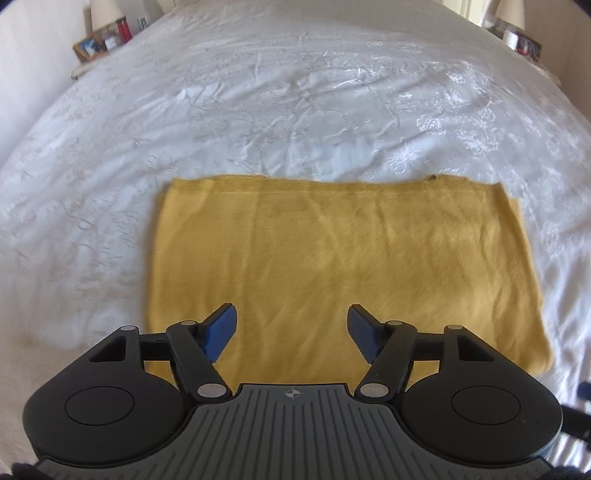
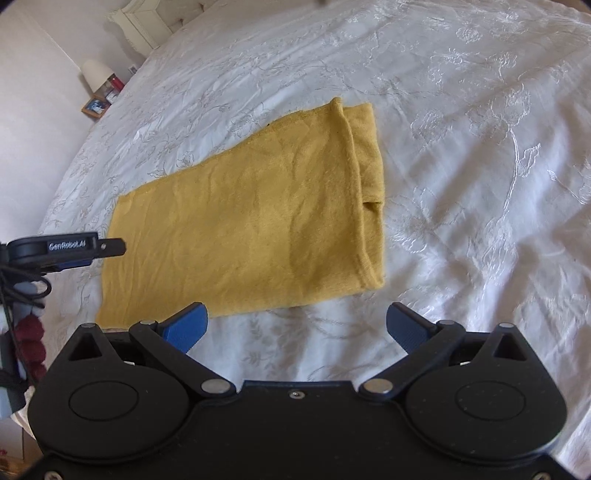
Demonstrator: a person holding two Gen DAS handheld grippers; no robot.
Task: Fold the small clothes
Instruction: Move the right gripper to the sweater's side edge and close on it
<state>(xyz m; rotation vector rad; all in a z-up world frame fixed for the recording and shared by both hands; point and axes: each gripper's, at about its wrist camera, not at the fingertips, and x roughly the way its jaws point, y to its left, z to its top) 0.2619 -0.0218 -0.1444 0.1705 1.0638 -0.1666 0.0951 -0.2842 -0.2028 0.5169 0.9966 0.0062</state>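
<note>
A mustard-yellow garment (image 1: 332, 258) lies folded into a flat rectangle on the white bedspread (image 1: 258, 110). My left gripper (image 1: 291, 321) hovers open over the garment's near half, with its blue pads apart and only the cloth lying below them. In the right wrist view the garment (image 2: 258, 221) runs diagonally, with a doubled layer folded over along its right side. My right gripper (image 2: 297, 317) is open above bare bedspread (image 2: 461, 184), just short of the garment's near edge. The left gripper (image 2: 110, 248) shows side-on at the cloth's left edge.
The bed fills both views. A bedside table with a lamp, a red bottle and a picture frame (image 1: 103, 37) stands at the far left, and another (image 1: 517, 33) at the far right. A cream headboard (image 2: 147, 22) shows at the top. Cables and a dark red thing (image 2: 29, 343) hang at the left.
</note>
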